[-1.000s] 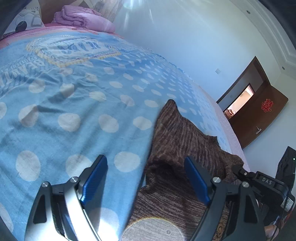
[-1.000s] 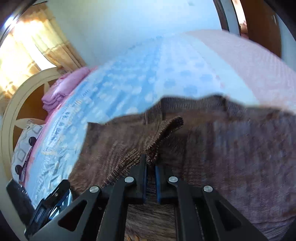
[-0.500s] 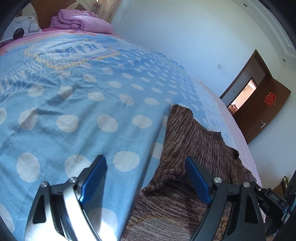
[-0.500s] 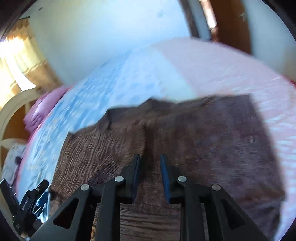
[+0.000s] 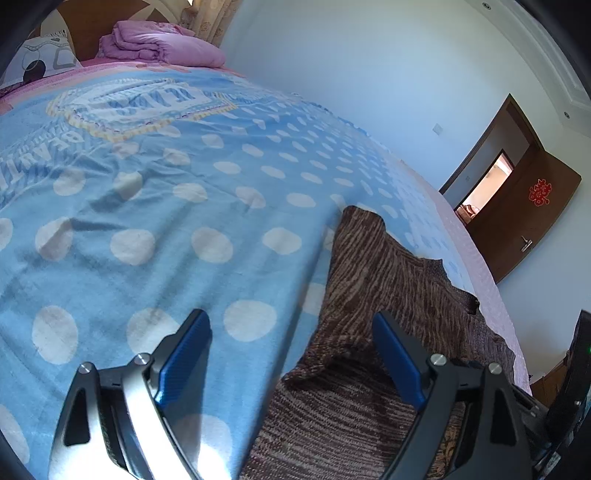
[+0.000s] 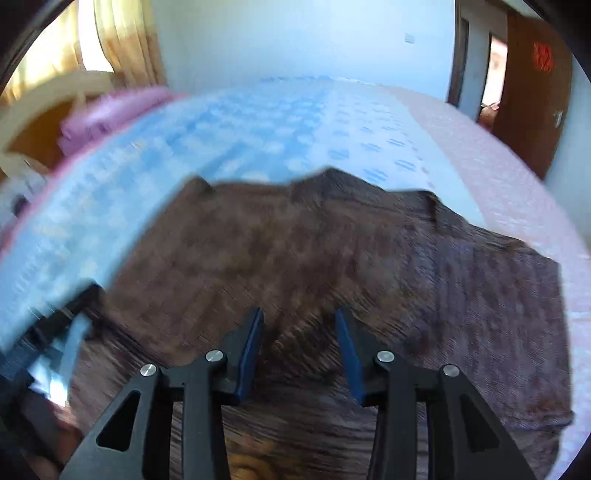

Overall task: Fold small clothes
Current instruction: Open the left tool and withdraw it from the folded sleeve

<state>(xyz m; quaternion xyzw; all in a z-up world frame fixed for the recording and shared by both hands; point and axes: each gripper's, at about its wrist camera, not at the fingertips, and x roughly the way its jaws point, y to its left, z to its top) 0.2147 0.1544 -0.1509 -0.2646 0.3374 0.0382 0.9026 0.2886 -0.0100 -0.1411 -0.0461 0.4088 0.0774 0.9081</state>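
A brown knitted garment [image 5: 384, 280] is found spread on a bed, lying across a blue polka-dot bedspread [image 5: 155, 206] and reaching toward the pink sheet [image 6: 491, 166] along the bed's edge. Light and dark striping is noted in the knit. In the left wrist view one pointed corner of the garment extends away up the bed, and a raised fold is seen near the camera.

The left gripper [image 5: 291, 354] is observed with its blue-padded fingers [image 5: 186, 354] spread wide and nothing between them. One finger is seen over the bedspread, the other over the garment; contact with the fabric cannot be determined.

The right gripper [image 6: 299, 339] is recorded above the middle of the garment [image 6: 332, 251], its fingers parted and holding nothing. This view is blurred, so fine detail of the knit is not legible.

At the head of the bed a folded purple quilt [image 5: 162, 46] and a patterned pillow [image 5: 40, 59] are noted beside a wooden headboard [image 5: 85, 26]. A dark wooden door [image 5: 528, 218] bearing a red ornament [image 5: 540, 191] stands open. No containers are visible in either view.
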